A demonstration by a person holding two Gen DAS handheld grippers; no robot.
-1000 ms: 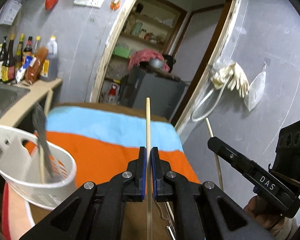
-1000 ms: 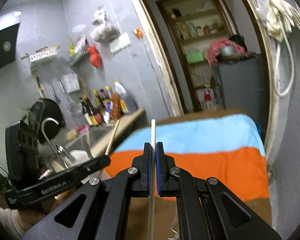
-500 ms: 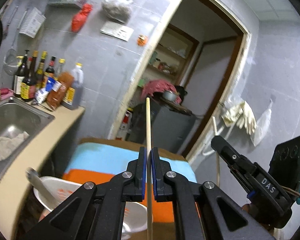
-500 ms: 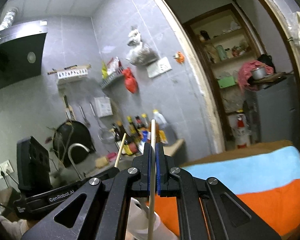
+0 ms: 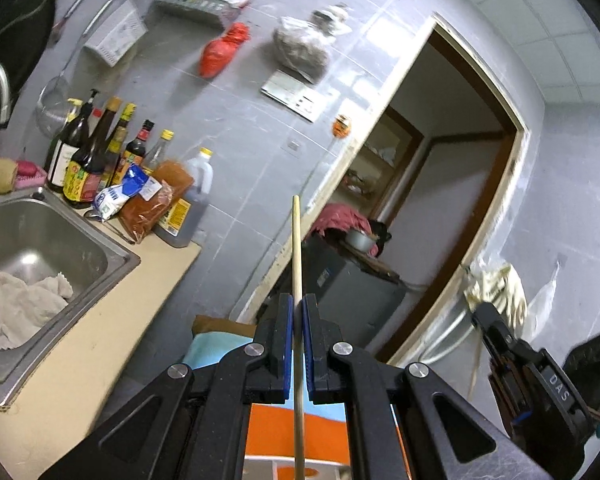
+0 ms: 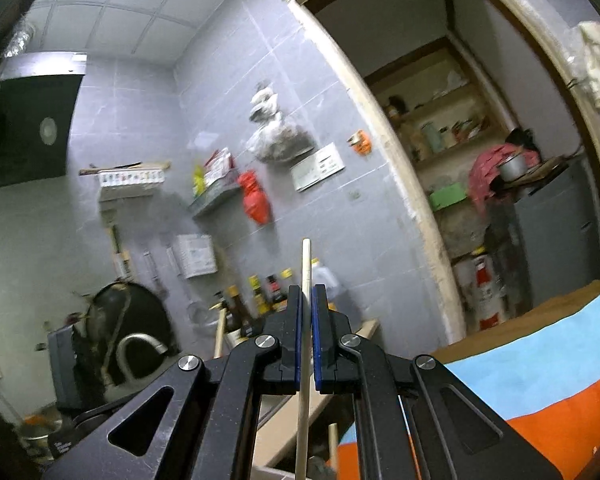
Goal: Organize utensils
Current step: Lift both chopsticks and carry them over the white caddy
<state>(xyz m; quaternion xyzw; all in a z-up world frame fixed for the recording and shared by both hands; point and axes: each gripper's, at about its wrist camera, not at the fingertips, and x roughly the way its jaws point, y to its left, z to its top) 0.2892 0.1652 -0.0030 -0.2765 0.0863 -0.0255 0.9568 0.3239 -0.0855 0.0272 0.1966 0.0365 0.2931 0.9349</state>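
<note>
Tilting upward—both grippers, left gripper (image 5: 296, 344) and right gripper (image 6: 307, 340), each clamp a chopstick (image 5: 296, 256); the basket has dropped from view—likely tips going down into it.

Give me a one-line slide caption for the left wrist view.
Left gripper clamps a thin wooden chopstick pointing up toward the grey tiled wall, steel sink at left.

Dim, cool indoor light, motion-blurred walls, heavy fisheye bending, black vignetted corners.
</note>
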